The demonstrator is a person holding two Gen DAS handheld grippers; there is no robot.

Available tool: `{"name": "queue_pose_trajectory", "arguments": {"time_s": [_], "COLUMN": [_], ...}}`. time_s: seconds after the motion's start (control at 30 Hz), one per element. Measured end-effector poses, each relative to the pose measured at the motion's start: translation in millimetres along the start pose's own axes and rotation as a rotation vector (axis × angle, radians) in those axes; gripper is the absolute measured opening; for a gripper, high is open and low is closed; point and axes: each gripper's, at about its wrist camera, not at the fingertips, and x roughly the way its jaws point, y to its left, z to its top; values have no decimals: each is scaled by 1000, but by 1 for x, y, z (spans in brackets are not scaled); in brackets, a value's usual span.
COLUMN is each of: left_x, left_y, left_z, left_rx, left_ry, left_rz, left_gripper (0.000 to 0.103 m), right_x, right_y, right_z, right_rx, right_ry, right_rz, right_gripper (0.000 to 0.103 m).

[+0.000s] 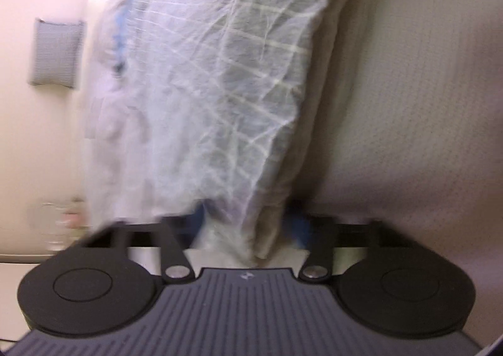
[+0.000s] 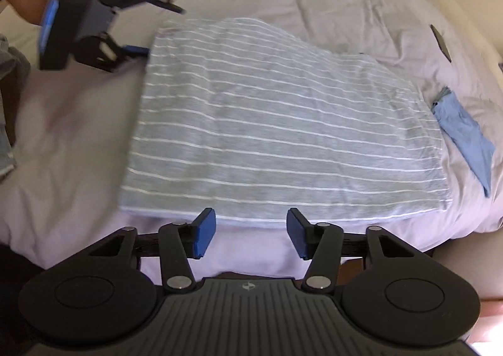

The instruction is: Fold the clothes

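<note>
A grey garment with thin white stripes (image 2: 276,129) lies folded into a broad rectangle on the bed. My right gripper (image 2: 251,231) is open and empty, its blue pads just off the garment's near edge. My left gripper (image 2: 157,25) shows in the right wrist view at the garment's far left corner, its jaws apart, one finger above the cloth edge and one beside it. In the left wrist view the same striped cloth (image 1: 239,98) fills the frame and runs down between the fingers of my left gripper (image 1: 248,227); the view is blurred.
The bed is covered by a pale lilac sheet (image 2: 78,142) with a pillow (image 2: 361,0) at the far side. A folded blue cloth (image 2: 465,136) lies right of the garment. A dark flat object (image 2: 440,41) rests on the sheet. A small striped cushion (image 1: 56,52) is in the left wrist view.
</note>
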Motion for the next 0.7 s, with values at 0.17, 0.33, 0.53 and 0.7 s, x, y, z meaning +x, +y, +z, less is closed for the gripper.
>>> {"name": "queue_pose_trajectory", "arguments": {"time_s": [0.17, 0.33, 0.53, 0.7], "left_x": [0, 1, 3, -13], "left_y": [27, 43, 44, 70], "left_z": [-7, -9, -8, -2], "left_rx": [-49, -54, -37, -30], "left_ry": [-45, -76, -76, -75], "left_rz": [-103, -171, -200, -185], "left_gripper": [6, 5, 5, 5], "right_x": [8, 31, 56, 39], "right_y": [52, 96, 101, 71], "right_z": [3, 0, -2, 7], "right_rx": [-109, -302, -401, -273], "right_ry": [-36, -51, -46, -83], "right_rz": [45, -7, -49, 9], "right_gripper": [61, 61, 45, 8]}}
